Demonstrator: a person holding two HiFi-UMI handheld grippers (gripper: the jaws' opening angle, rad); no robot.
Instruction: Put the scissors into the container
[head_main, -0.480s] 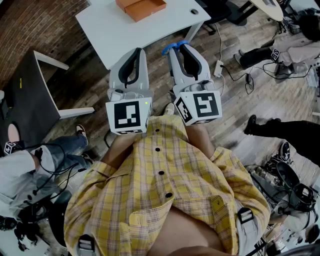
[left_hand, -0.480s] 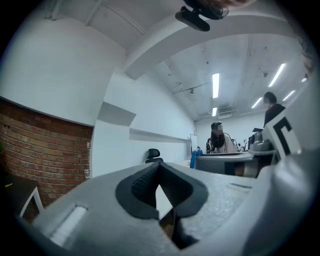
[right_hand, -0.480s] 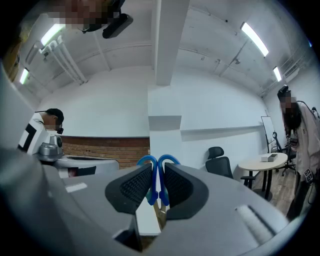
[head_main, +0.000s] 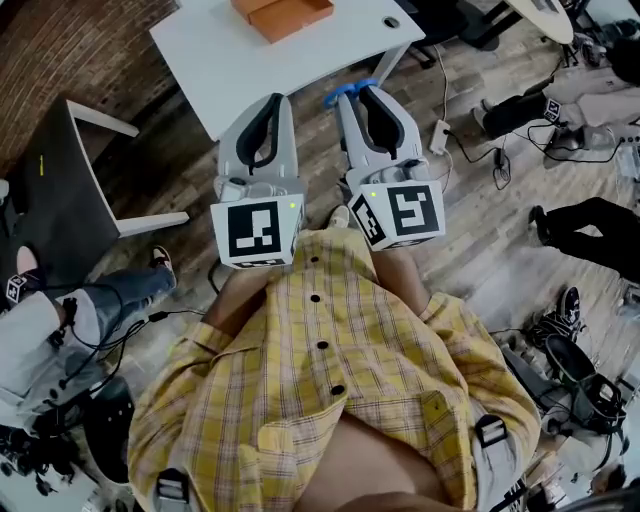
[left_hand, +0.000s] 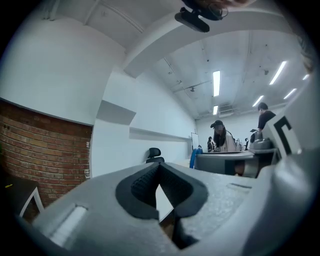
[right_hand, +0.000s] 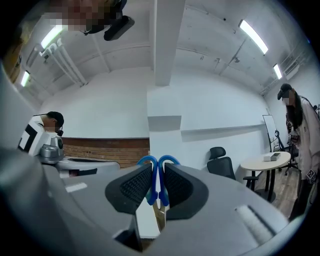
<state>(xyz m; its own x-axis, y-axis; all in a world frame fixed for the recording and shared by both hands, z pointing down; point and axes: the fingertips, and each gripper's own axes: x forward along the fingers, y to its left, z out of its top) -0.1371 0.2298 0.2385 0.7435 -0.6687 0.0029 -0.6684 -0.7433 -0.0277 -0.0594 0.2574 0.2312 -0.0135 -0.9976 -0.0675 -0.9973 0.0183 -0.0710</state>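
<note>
In the head view both grippers are held side by side in front of a yellow plaid shirt, pointing toward a white table (head_main: 250, 70). My right gripper (head_main: 358, 95) is shut on blue-handled scissors (head_main: 346, 92), whose handle loops stick out past the fingertips. The right gripper view shows those blue loops (right_hand: 158, 162) pinched between the black pads of that gripper (right_hand: 158, 175). My left gripper (head_main: 278, 100) is shut with nothing in it; its pads meet in the left gripper view (left_hand: 159, 170). An orange container (head_main: 282, 14) sits on the table's far side, well ahead of both grippers.
A black chair (head_main: 60, 190) stands left of the table. A seated person (head_main: 70, 320) is at lower left, and another person's legs (head_main: 590, 230) are at right. A power strip (head_main: 437, 135) and cables lie on the wooden floor.
Both grippers stay almost where they were, the scissors still held. The legs at the right have shifted farther right, and the person at lower left has moved a little.
</note>
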